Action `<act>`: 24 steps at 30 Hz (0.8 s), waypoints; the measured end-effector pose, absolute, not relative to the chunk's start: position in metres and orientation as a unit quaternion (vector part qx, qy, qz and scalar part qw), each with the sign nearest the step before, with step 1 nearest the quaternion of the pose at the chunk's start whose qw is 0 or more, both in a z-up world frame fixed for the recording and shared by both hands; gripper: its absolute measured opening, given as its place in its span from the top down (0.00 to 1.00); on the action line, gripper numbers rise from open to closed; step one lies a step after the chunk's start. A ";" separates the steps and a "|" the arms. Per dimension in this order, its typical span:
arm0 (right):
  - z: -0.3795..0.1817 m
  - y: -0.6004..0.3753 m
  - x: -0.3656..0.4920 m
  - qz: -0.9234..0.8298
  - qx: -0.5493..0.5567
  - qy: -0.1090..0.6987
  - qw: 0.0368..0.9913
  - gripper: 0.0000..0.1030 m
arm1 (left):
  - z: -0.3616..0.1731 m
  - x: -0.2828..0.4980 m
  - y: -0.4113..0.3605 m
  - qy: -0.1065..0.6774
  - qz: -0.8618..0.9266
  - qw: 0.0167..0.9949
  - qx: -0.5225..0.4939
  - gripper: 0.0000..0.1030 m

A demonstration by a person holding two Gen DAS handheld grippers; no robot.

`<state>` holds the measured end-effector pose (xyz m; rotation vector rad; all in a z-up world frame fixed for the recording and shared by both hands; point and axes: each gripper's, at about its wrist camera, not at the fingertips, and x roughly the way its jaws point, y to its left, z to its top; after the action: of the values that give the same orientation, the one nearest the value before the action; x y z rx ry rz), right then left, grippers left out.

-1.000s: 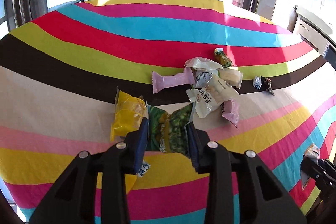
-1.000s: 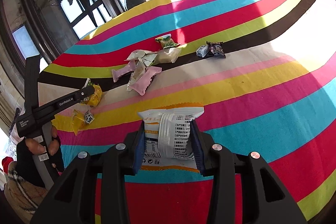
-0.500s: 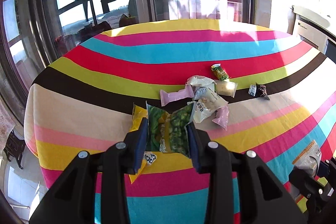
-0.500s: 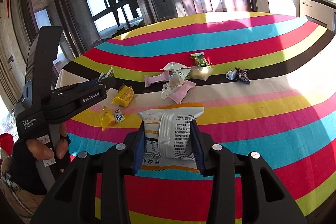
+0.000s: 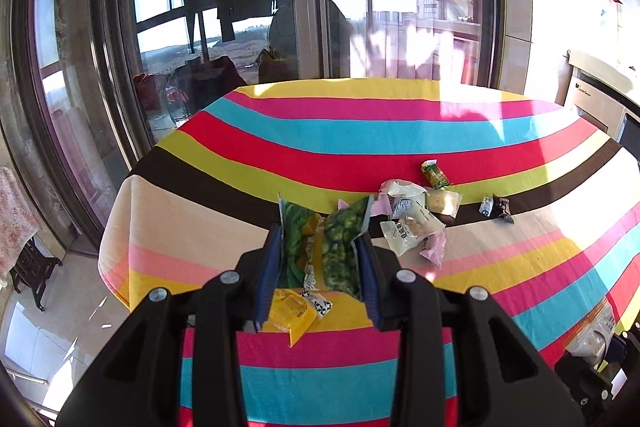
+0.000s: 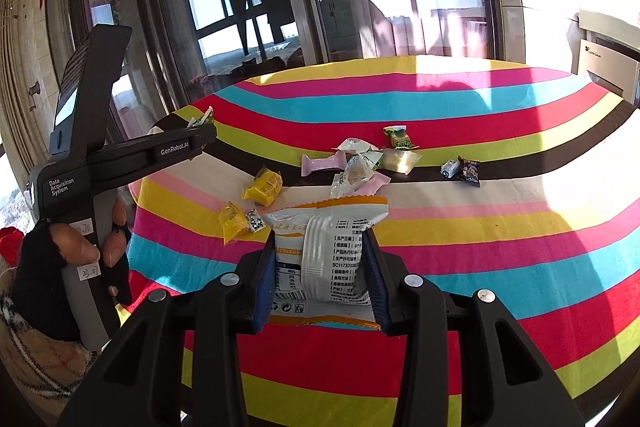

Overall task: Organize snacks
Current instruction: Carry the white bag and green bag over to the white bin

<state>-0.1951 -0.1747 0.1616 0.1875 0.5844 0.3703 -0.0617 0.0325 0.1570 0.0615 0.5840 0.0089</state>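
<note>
Above the striped tablecloth [image 5: 400, 139], left jaws pinch a green packet [image 5: 324, 243], right jaws a white packet [image 6: 324, 255].

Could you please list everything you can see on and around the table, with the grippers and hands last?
tablecloth: 1, multicoloured stripes, covers the table
green packet: 1, green, between the left gripper's fingers
white packet: 1, white with orange edges, between the right gripper's fingers
yellow snacks: 2, yellow, left part of the cloth
pink wrappers: 2, pink, in the central pile
small green pack: 1, green, behind the pile
small wrapped sweets: 2, one white, one dark, right of the pile
windows: large, dark-framed, behind the table
left hand-held gripper: black, shut on the green packet
right hand-held gripper: black, shut on the white packet
left hand: 1, dark fingerless glove, holding the left gripper's handle
</note>
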 end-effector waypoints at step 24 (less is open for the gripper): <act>0.179 -0.254 -0.266 0.142 0.084 0.249 0.954 0.62 | 0.210 -0.118 -0.037 0.220 -0.019 0.970 0.104 0.64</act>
<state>-0.2657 -0.2541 0.1789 0.1701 0.5065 0.2880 -0.1177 -0.0366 0.2102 0.2101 0.4452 -0.0381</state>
